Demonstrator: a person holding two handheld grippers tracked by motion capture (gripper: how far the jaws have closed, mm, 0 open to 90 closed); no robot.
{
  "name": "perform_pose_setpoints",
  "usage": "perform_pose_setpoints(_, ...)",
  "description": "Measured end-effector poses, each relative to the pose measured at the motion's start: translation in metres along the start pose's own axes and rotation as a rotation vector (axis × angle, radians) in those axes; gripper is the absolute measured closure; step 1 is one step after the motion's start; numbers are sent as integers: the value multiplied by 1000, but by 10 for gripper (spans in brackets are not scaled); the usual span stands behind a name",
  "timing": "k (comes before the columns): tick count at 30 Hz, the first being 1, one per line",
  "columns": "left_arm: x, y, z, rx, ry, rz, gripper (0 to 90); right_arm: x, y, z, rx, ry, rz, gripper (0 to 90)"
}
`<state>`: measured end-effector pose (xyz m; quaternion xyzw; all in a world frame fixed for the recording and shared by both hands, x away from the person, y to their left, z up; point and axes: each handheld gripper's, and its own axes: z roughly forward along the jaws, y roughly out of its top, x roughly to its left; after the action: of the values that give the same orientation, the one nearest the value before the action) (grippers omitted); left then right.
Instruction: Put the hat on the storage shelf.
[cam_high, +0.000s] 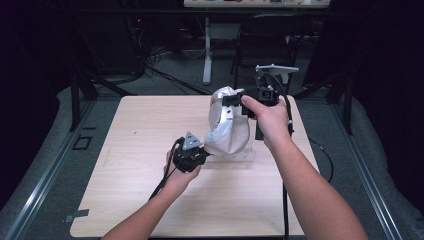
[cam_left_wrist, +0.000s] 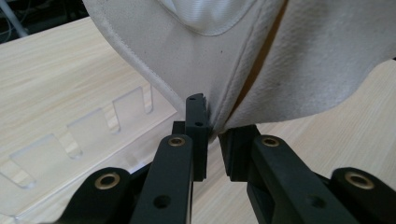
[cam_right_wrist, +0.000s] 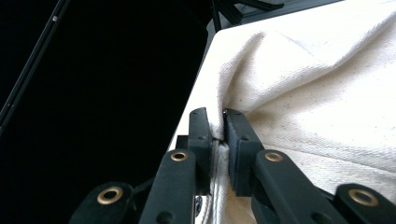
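Light wooden table (cam_high: 150, 150), clear slotted acrylic rack (cam_left_wrist: 70, 140), dark chair (cam_high: 270, 35)

Your high view is soft and low in detail: the table (cam_high: 150, 200) is lit evenly from above, while the room around it falls to near black. Shadows under your hands are faint and short. The cloth (cam_high: 227, 127) shows a pale sheen but no hard glare. In your left gripper view the cloth (cam_left_wrist: 303, 60) is bright and sharp, and the nearest jaw links at the bottom blur. Your right gripper view splits hard: black on the left, well-lit cloth (cam_right_wrist: 317, 93) on the right, weave grain visible.
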<state>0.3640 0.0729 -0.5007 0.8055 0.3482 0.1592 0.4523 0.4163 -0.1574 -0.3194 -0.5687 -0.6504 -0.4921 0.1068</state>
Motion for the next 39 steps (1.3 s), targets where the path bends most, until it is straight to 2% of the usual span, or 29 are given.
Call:
perform_pose_setpoints(2,-2,-3,4,6,-17,-6,828,-3,-2,3,12,-4,-1,822)
perform_pose_setpoints(7,-1,-6,6,1,-12,-18,830,-9,-4,5,15,-6,13,822)
perform_pose_setpoints(12,1,-12,7,8,9,-31,833,-10,-5,10,27,-12,10,822)
perform_pose_setpoints(18,-3,-16,5,4,38,-45,843,-6,-8,20,47,-2,2,822)
perform_pose_setpoints(28,-2,-24,14,58,44,-55,849,-13,-12,25,67,-26,9,822)
perform_pose_setpoints(35,3,-29,19,122,39,-99,852,-21,-15,32,88,-53,9,822)
perform_pose_setpoints(36,4,-34,23,129,28,-126,852,-22,-16,33,88,-60,12,822)
perform_pose_setpoints(37,5,-35,22,127,24,-129,852,-24,-18,36,101,-69,10,822)
perform_pose_setpoints(39,3,-35,22,124,34,-118,851,-27,-19,39,101,-58,19,822)
